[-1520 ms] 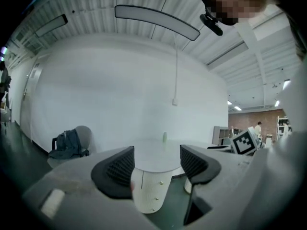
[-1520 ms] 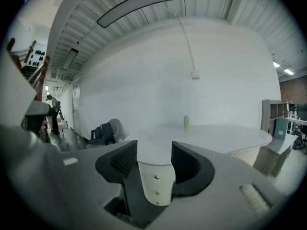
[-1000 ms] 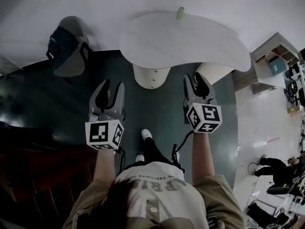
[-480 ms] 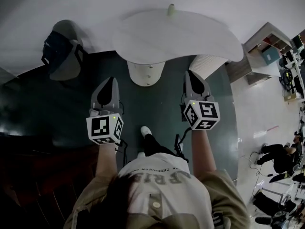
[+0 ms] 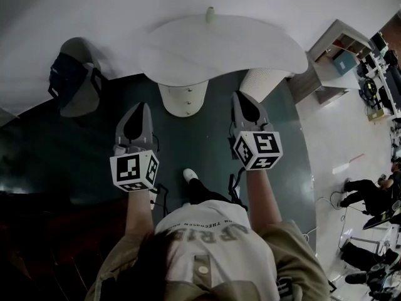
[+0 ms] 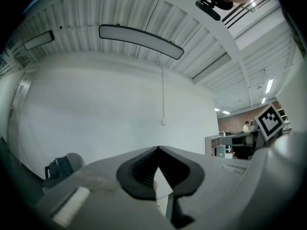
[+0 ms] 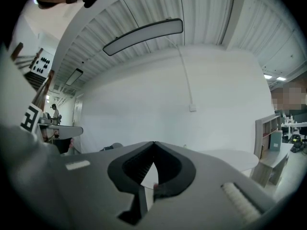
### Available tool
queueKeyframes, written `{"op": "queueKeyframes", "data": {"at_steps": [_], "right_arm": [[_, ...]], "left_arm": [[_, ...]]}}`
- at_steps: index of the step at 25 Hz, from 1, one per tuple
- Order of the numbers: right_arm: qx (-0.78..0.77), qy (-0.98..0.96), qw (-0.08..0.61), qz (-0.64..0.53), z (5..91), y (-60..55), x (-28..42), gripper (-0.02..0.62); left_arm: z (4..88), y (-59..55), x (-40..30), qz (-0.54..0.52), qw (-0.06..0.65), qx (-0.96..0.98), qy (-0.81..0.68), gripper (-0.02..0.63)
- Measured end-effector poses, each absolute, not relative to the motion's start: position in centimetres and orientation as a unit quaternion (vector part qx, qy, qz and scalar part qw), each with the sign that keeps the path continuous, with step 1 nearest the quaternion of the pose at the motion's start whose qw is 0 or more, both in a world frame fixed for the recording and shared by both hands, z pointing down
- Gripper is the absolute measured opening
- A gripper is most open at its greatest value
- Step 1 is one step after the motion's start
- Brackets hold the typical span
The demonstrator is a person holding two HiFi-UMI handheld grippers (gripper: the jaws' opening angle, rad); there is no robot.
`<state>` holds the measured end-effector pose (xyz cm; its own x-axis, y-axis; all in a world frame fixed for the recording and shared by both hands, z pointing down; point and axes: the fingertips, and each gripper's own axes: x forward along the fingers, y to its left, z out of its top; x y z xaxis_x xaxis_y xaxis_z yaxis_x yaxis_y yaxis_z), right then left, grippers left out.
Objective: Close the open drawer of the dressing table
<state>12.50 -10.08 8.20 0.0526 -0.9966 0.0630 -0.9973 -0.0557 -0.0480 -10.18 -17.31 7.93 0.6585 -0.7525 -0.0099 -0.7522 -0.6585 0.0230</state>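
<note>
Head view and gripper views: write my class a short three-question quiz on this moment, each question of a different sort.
1. True or false: the left gripper and the right gripper both have their jaws shut, with nothing between them.
2. What lies on the chair at the left of the head view? A. a dark bag B. a white towel C. a lamp
3. How many things stand on the top of the dressing table?
Key: 1. true. 2. A. 3. one, a small pale object near the far edge.
</note>
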Motion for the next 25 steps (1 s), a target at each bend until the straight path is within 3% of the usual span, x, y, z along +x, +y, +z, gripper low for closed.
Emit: {"op": "queueKeyframes", "data": {"at_steps": [25], "right_arm": [[0.726,-0.686,0.034,0.012,6.9,-12.2,12.6,0.002]], "left_arm": [[7.3,-19.6,-10.7,-0.038,0.015,0.906,-0.420,0.007]]}}
